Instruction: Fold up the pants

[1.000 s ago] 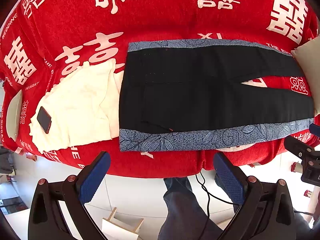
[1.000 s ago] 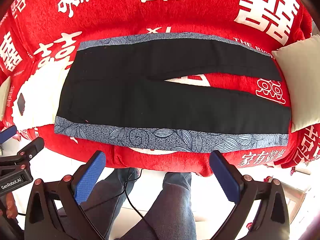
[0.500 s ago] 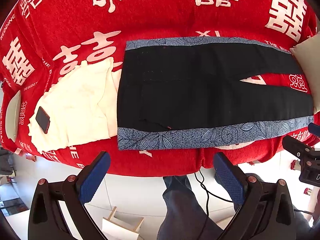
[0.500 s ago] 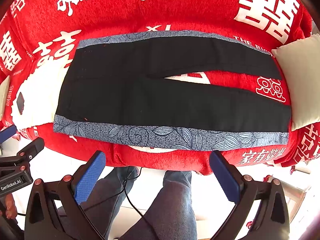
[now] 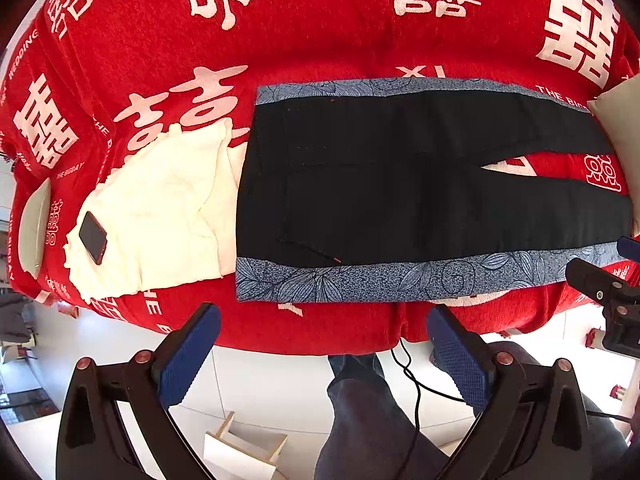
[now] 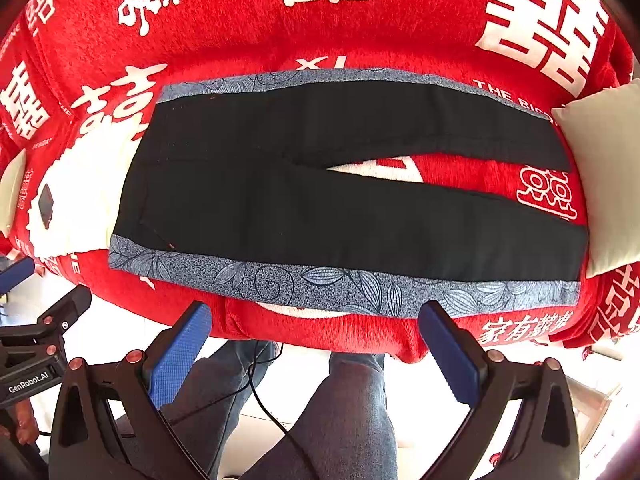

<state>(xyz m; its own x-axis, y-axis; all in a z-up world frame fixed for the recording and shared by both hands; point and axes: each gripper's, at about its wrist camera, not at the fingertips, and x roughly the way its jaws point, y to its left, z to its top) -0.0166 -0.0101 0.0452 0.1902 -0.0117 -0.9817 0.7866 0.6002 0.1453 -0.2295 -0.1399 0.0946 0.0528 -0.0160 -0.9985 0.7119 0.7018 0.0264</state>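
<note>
With the black pants (image 5: 400, 184) lying flat and unfolded on the red blanket (image 5: 340, 32), both the left tongs (image 5: 320, 344) and right tongs (image 6: 316, 340) hover wide open and empty, so gripping the near blue-trimmed edge seems next.

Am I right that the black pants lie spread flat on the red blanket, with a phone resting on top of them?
Not quite. The phone rests on the cream cloth beside the pants, not on them; the left wrist view shows it. The pants do lie spread flat on the red blanket.
</note>
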